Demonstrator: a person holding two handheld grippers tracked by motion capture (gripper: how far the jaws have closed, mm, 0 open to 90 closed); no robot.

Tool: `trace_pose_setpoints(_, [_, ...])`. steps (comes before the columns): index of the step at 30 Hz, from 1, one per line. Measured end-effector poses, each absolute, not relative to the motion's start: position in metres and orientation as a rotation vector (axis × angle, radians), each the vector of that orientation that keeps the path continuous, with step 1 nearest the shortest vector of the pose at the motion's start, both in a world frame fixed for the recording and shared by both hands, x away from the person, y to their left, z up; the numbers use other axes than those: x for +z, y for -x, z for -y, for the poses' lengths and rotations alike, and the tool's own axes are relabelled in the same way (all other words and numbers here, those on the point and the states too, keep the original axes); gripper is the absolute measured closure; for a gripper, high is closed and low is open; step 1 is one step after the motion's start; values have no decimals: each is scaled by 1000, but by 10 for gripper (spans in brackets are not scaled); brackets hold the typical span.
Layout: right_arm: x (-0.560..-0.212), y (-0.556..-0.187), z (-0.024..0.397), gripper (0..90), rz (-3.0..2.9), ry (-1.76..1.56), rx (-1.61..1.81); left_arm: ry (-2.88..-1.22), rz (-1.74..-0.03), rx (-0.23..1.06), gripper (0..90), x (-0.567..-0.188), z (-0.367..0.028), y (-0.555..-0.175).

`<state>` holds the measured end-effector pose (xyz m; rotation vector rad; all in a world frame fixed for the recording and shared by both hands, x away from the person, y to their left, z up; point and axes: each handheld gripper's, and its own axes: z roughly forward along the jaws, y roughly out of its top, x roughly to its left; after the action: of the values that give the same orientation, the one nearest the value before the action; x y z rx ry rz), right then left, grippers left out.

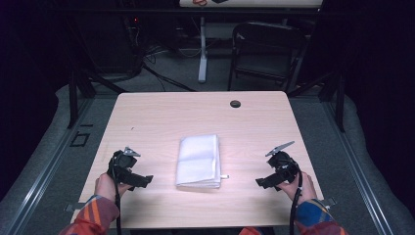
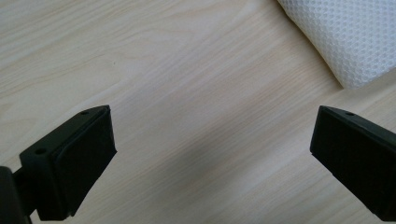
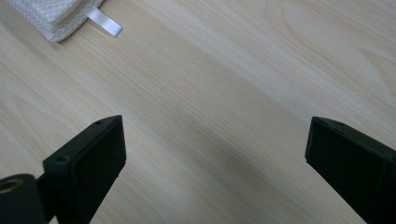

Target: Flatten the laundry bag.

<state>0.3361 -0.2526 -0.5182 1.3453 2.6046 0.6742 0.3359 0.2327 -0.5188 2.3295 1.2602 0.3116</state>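
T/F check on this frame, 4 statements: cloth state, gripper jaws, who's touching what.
1. The white cloth lies folded between the two grippers. True.
2. The left gripper is shut on the cloth. False: its jaws stand open over bare table.
3. The right gripper is open and apart from the cloth. True.
4. The small dark disc sits on top of the cloth. False: it lies near the table's far edge.

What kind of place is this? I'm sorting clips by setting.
Probably a lab or recording studio, not a home: a bare light wooden table under a spotlight in a dark room, a black folding chair and loose black cables on grey carpet behind it.
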Motion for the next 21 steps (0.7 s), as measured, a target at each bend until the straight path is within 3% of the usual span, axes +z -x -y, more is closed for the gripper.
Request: trace_pose_setpoints(21, [-520,-336,244,82,-2611,-1327,702,-2322,-1177,277,1,-512,-216,-341])
